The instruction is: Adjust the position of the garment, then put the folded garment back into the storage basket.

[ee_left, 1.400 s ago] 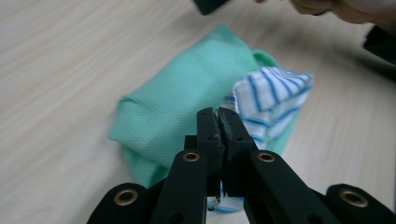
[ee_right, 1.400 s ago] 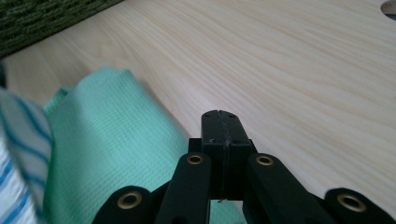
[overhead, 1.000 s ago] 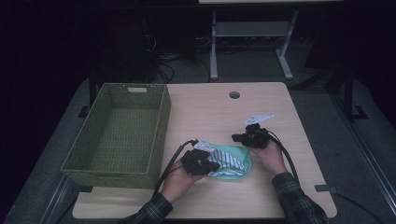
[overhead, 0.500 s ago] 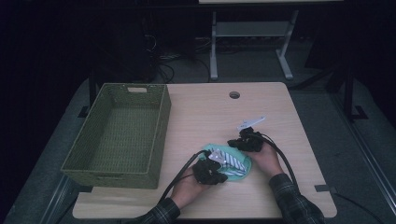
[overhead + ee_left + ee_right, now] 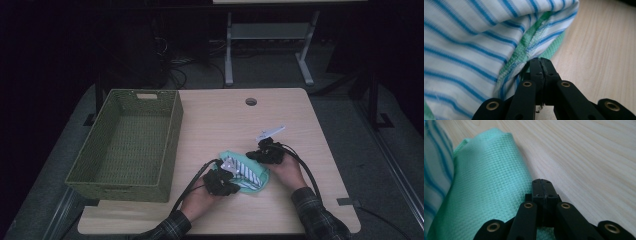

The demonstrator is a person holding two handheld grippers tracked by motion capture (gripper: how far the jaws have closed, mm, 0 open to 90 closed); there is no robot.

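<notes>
Striped cloth (image 5: 246, 170), white with blue lines and a green seam, lies bundled with a mint-green waffle-weave cloth (image 5: 252, 186) on the near part of the wooden surface (image 5: 225, 120), between the person's two hands and to the right of the green woven basket (image 5: 127, 145). The left tongs (image 5: 226, 172) sit at the near left edge of the bundle; in the left gripper view the left tongs (image 5: 540, 61) are clenched tip to tip right at the green seam of the striped cloth (image 5: 474, 45), with fabric bunched against the tips, though whether any of it is pinched between the pads cannot be told. The right tongs (image 5: 252, 156) rest at the far right edge of the bundle; in the right gripper view the right tongs (image 5: 541, 182) are also clenched tight, tips lying on or just beside the edge of the mint-green waffle-weave cloth (image 5: 486, 190), with bare surface (image 5: 586, 157) to their right and a strip of the striped cloth (image 5: 435, 167) at the far left of that view. No fabric can be made out between their pads. A round cable hole (image 5: 251, 101) lies well beyond the bundle, towards the far edge of the surface. Plaid sleeves (image 5: 320, 220) cover both forearms.
</notes>
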